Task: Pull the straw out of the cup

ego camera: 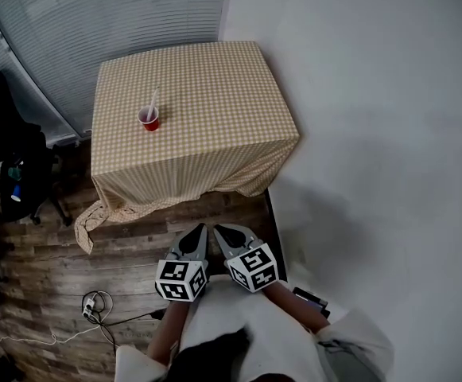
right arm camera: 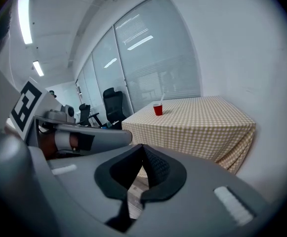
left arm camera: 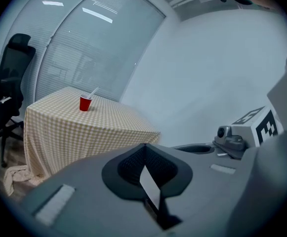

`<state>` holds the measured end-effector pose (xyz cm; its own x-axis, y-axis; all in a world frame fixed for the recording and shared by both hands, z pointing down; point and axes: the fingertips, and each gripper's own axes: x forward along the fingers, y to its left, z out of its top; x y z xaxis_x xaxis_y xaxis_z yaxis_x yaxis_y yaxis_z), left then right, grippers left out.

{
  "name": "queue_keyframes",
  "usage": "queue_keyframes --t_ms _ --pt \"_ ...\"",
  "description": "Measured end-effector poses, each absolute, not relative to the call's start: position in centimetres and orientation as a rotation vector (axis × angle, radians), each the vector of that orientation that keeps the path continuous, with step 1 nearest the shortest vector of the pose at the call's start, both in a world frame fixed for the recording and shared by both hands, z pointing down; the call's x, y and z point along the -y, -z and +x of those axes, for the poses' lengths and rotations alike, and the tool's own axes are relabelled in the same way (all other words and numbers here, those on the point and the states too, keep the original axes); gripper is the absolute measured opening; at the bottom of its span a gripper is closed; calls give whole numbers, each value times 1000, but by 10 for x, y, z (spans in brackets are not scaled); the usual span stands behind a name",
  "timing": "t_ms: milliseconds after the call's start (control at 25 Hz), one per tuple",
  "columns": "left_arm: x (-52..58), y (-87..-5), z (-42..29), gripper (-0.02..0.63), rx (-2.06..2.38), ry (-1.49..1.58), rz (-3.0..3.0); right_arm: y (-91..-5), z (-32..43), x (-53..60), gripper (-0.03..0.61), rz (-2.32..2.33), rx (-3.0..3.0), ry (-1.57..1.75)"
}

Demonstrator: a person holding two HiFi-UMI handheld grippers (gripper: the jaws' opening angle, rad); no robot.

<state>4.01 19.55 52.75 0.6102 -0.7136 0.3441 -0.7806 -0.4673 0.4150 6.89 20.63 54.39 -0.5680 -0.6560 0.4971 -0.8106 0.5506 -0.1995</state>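
A red cup (ego camera: 149,120) with a white straw (ego camera: 152,102) leaning in it stands near the left side of a table under a beige checked cloth (ego camera: 207,94). The cup (left arm camera: 85,103) is small and far off in the left gripper view, and the cup (right arm camera: 157,109) with its straw (right arm camera: 162,98) is just as distant in the right gripper view. My left gripper (ego camera: 201,229) and right gripper (ego camera: 219,229) are side by side close to my body, well short of the table, pointing toward it. The left gripper (left arm camera: 144,145) and right gripper (right arm camera: 142,145) are both shut with nothing in them.
A black office chair (ego camera: 8,157) stands left of the table. The cloth's corner (ego camera: 87,221) trails onto the wooden floor. Cables (ego camera: 95,302) lie on the floor at my left. A white wall (ego camera: 374,134) runs along the right, and a glass partition with blinds (ego camera: 95,14) is behind the table.
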Motion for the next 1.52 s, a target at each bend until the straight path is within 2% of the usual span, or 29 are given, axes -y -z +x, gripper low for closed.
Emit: queue_keyframes --t_ms 1040,1520 --pt "-144 -528 -20 15 1330 -97 2181 -543 34 -153 5 1095 2439 -534" --pt "-107 -529 4 15 1335 -104 2168 -543 50 -111 5 1028 2471 -570"
